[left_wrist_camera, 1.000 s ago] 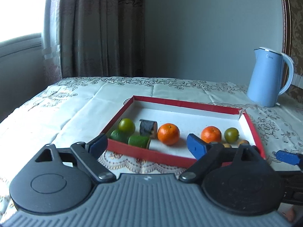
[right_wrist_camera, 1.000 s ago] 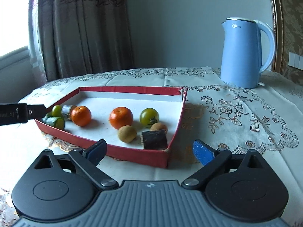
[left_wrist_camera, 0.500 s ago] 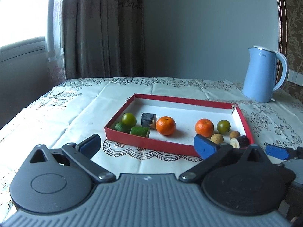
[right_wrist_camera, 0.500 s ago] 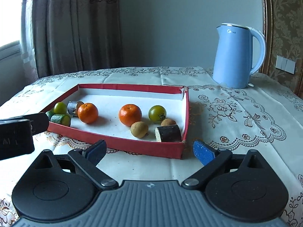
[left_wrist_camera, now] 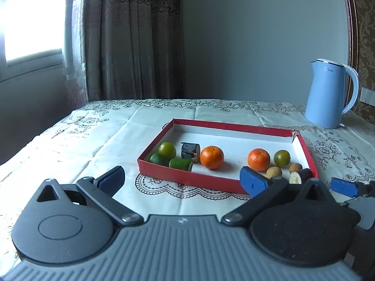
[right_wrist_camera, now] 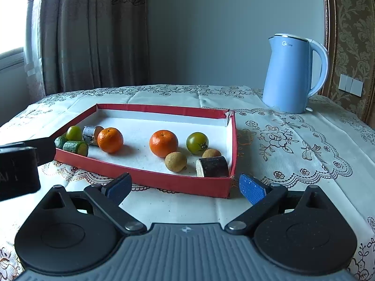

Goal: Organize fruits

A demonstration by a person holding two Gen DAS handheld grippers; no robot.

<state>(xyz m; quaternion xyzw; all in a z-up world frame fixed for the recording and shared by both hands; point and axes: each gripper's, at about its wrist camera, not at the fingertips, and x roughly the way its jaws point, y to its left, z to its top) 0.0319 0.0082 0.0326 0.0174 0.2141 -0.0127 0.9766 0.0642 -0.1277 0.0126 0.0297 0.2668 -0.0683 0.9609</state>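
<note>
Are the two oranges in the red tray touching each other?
Apart. The right wrist view shows bare white tray floor between the left orange and the right orange.

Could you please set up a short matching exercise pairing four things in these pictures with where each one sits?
Things:
1. kettle
2. lime
3. dark cylinder with pale cut end
4. right gripper

Places:
A. near left corner of the tray
B. on the tablecloth, beyond the tray's far right corner
C. near right corner of the tray
D. open, in front of the tray's near edge

Pairs: 1-B, 2-A, 3-C, 4-D
</note>
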